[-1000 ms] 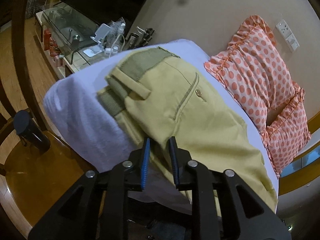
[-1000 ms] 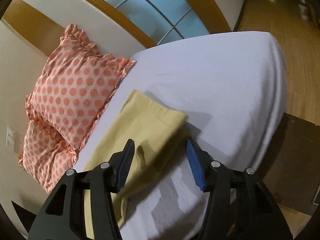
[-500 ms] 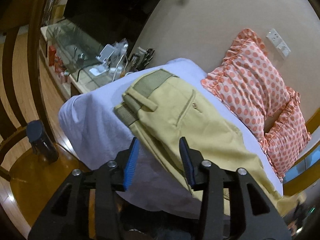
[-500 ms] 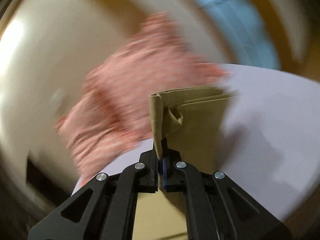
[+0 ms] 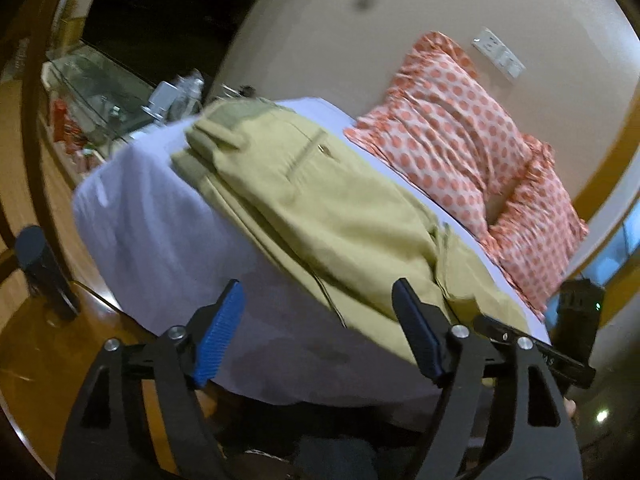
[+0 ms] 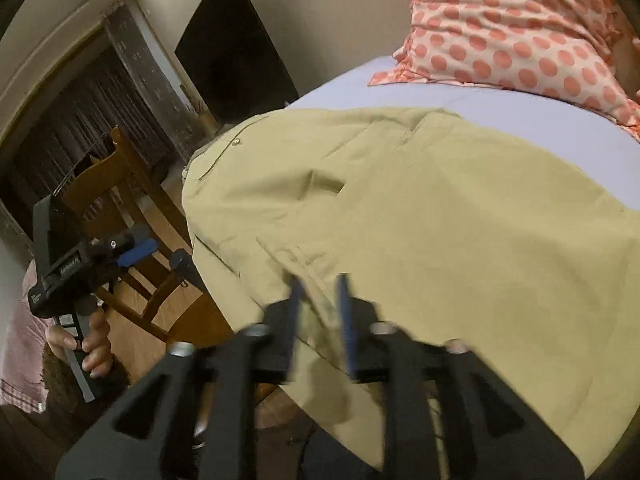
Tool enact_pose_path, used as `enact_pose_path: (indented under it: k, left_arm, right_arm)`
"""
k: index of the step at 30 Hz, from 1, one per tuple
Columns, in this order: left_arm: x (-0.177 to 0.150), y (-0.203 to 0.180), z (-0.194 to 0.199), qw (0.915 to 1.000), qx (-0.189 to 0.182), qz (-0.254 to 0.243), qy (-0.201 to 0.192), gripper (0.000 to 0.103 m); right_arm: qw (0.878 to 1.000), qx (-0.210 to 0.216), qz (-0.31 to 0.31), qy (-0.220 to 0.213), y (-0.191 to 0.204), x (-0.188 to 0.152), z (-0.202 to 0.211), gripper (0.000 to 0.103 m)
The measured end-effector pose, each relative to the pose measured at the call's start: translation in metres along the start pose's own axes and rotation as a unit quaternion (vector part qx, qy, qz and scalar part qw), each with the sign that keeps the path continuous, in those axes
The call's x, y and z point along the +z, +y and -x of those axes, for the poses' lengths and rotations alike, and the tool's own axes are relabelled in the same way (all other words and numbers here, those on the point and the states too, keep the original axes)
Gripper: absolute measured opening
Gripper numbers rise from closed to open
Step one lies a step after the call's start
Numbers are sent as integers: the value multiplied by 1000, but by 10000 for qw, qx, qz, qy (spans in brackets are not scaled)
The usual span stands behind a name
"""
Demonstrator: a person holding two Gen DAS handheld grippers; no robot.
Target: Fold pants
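Khaki pants (image 5: 320, 208) lie folded on a white-sheeted bed (image 5: 160, 216), waistband toward the far left corner. My left gripper (image 5: 316, 330) is open and empty, held back from the bed's near edge. In the right wrist view the pants (image 6: 420, 208) fill the frame, with the leg end laid over the seat. My right gripper (image 6: 320, 312) sits at the near fold of the cloth with its jaws a little apart, cloth between them; the view is blurred. The left gripper also shows in the right wrist view (image 6: 132, 256), off the bed.
Two orange polka-dot pillows (image 5: 472, 152) lie along the wall. A glass-topped side table (image 5: 104, 100) with small items stands beyond the bed. A wooden chair (image 6: 132, 208) stands beside the bed, and a black bottle (image 5: 44, 268) is at the left.
My left gripper let go of the pants, opened wide and pulled back. My right gripper closed on the leg end, swung it over the seat, and its jaws have parted slightly.
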State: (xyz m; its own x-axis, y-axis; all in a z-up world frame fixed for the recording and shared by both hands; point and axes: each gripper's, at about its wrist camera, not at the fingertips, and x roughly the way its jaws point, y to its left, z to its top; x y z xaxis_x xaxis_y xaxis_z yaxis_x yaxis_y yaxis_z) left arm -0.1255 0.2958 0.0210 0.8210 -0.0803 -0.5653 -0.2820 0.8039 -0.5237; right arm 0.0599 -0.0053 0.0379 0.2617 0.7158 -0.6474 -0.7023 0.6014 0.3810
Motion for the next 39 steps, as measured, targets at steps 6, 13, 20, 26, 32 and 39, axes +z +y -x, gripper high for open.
enact_pose_path:
  k: [6,13,20,26,32,39]
  left_arm:
    - [-6,-5,-35,9986,-396,228,254,79]
    - [2,-16,-61,9972,-404,539,324,78]
    - [34,-26,-63,9974,-283,662,39,78]
    - [66,28,-78,9812,-401,1883,-134,75]
    - [91,26,-80,9851,34,1718,-38,10]
    - [125,-138,-68,9924,715,-950,-321,6]
  right_arm:
    - [9978,-161,-376,-520,-22,3,25,70]
    - [9969,-76,-562,-543,-30,8,22,71]
    - [9959,32,-748,-501,-39,2,15,72]
    - [9940,128,-886,-626,-47,-6,24,72]
    - [9910,91,-959,-933,-60,-11,53,73]
    - [9781,-332,-1144,-1706,-89,-26,127,76]
